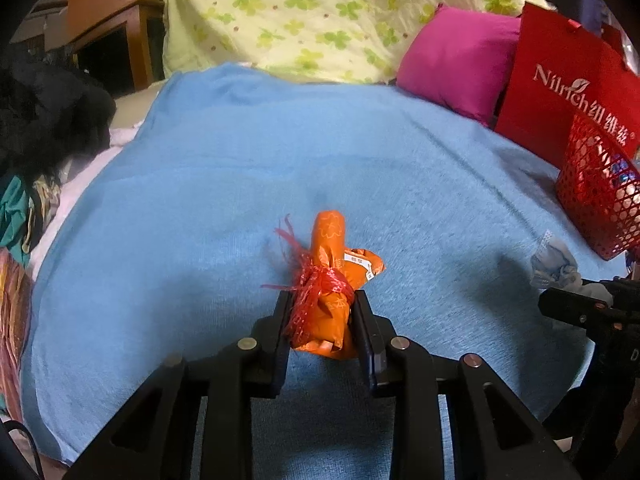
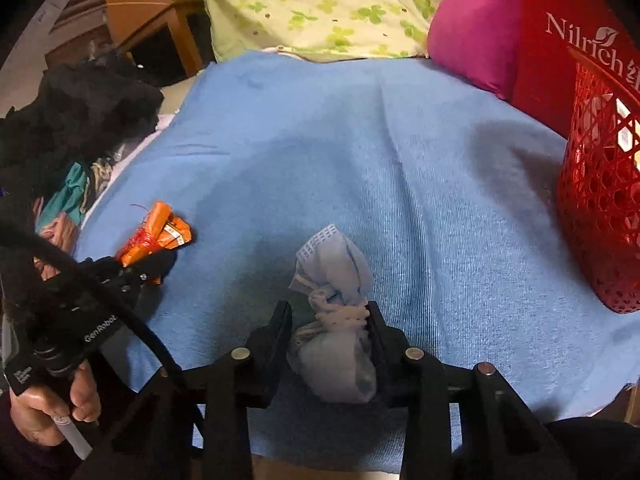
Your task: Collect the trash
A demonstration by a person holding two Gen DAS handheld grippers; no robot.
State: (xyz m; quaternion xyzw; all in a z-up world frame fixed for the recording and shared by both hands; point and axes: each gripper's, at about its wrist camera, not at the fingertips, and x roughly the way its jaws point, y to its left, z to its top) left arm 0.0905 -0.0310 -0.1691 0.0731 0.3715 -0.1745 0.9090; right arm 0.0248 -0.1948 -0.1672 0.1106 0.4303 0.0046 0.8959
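Observation:
An orange wrapper bundle (image 1: pixel 330 240) tied with red string lies on the blue blanket (image 1: pixel 260 140). My left gripper (image 1: pixel 322 294) is shut on its near end, both pads pressing its sides. The right wrist view shows the same bundle (image 2: pixel 160 224) at the left, held by the left gripper (image 2: pixel 136 268). A crumpled pale blue face mask (image 2: pixel 340 268) sits between the fingers of my right gripper (image 2: pixel 330 308), which is shut on it. In the left wrist view the mask (image 1: pixel 556 264) shows at the right, just beyond the right gripper's black body.
A red mesh basket (image 2: pixel 600 208) stands on the blanket at the right, with a red paper bag (image 1: pixel 560 80) and a pink pillow (image 1: pixel 456 60) behind it. A green-patterned quilt (image 1: pixel 320 12) lies at the back. Dark clothes (image 2: pixel 80 112) are heaped at the left edge.

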